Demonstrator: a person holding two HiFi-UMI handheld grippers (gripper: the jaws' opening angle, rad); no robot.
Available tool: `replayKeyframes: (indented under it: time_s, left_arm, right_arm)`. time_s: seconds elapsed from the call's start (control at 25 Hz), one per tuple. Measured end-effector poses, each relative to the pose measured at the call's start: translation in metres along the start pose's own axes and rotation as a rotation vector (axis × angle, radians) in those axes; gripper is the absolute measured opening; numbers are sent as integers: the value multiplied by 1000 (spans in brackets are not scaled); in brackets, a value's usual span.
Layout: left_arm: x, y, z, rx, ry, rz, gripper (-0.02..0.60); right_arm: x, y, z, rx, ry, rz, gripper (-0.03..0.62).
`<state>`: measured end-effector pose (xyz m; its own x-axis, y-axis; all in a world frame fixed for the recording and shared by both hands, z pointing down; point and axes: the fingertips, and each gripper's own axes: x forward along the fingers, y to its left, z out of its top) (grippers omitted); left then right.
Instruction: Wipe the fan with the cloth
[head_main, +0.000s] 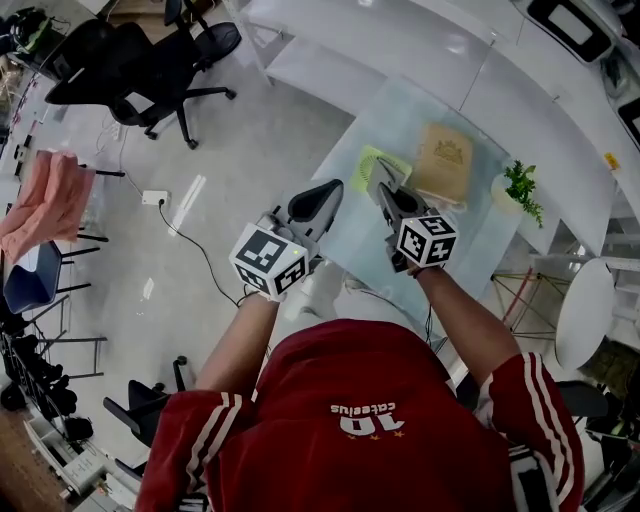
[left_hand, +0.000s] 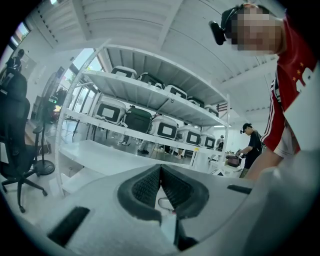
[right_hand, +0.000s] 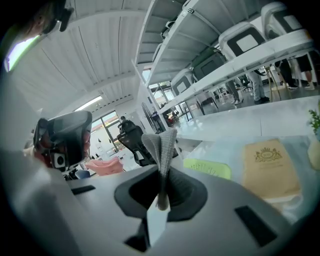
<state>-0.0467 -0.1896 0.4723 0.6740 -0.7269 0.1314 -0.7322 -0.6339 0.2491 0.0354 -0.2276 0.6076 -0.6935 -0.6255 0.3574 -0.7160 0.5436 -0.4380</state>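
Note:
A grey cloth (right_hand: 162, 147) sticks up folded from my right gripper (right_hand: 162, 175), whose jaws are shut on it. In the head view that right gripper (head_main: 384, 188) hangs over the near-left part of the glass table (head_main: 355, 240). Just beyond its tip lies a flat yellow-green slatted thing (head_main: 372, 165), probably the fan (right_hand: 207, 167). My left gripper (head_main: 322, 195) is held level beside it, off the table's left edge. Its pads (left_hand: 150, 187) meet at the tip with nothing between them; the left gripper (left_hand: 160, 170) points at white shelving.
A tan book (head_main: 445, 160) and a small potted plant (head_main: 520, 190) sit on the glass table. White counters (head_main: 420, 50) stand behind. On the floor at left are an office chair (head_main: 150, 60), a pink cloth on a rack (head_main: 45, 200) and a power strip (head_main: 155, 197). A round white table (head_main: 585, 310) stands at right.

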Motion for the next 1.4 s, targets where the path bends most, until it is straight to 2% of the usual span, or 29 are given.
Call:
replayKeyframes:
  time_s: [0.2, 0.44, 0.64, 1.12, 1.4]
  left_arm:
    - [11, 13, -10, 15, 23, 35, 2]
    - [21, 31, -27, -3, 60, 69, 2]
    - [25, 36, -37, -5, 86, 78, 2]
    - [17, 39, -39, -33, 88, 100, 2]
    - [15, 42, -40, -30, 93, 108, 2]
  right_arm:
    - [23, -10, -9, 20, 17, -2, 18]
    - [43, -21, -18, 83, 11, -51, 18]
    - [58, -24, -21, 83, 20, -72, 18]
    - [84, -47, -38, 91, 66, -160, 20]
    - [91, -52, -40, 96, 77, -168, 20]
